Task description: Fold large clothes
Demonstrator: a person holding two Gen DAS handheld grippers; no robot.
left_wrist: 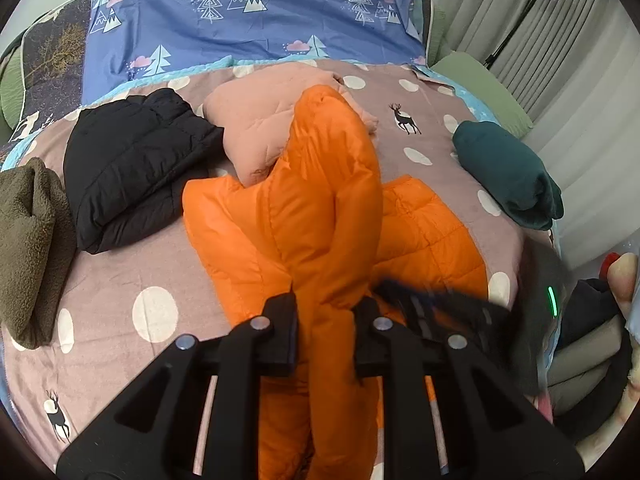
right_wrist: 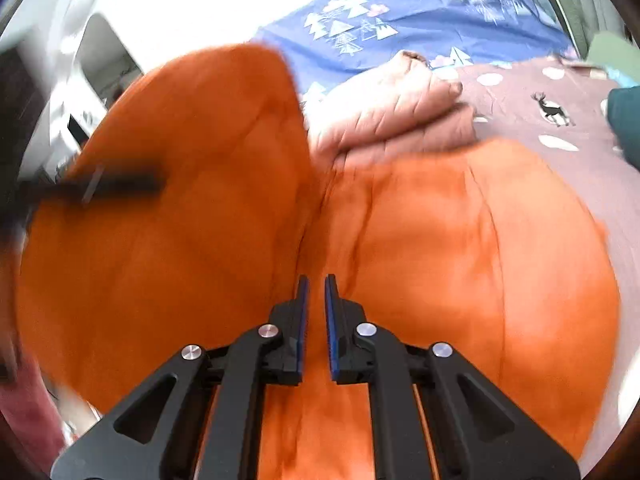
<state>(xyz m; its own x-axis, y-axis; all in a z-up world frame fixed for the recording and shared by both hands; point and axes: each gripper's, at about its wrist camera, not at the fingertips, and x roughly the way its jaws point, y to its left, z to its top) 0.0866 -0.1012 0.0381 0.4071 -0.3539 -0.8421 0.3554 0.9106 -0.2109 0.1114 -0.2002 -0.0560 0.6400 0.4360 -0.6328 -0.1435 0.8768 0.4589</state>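
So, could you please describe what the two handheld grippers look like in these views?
Both are matte black plastic. The left gripper and right gripper each have angular linkage arms with triangular cut-outs and round silver pivot pins. The right one's fingers carry blue ribbed pads. A green indicator light glows on the right gripper's body.

The left hand-held gripper pointed steeply down, its black fingers pinched on a raised fold of the orange jacket, which filled the narrow gap between them. The right hand-held gripper tilted down less steeply, its blue-edged pads nearly together with only a thin slit between and nothing visibly held; it appeared as a dark blur just beside the left one in the left wrist view.
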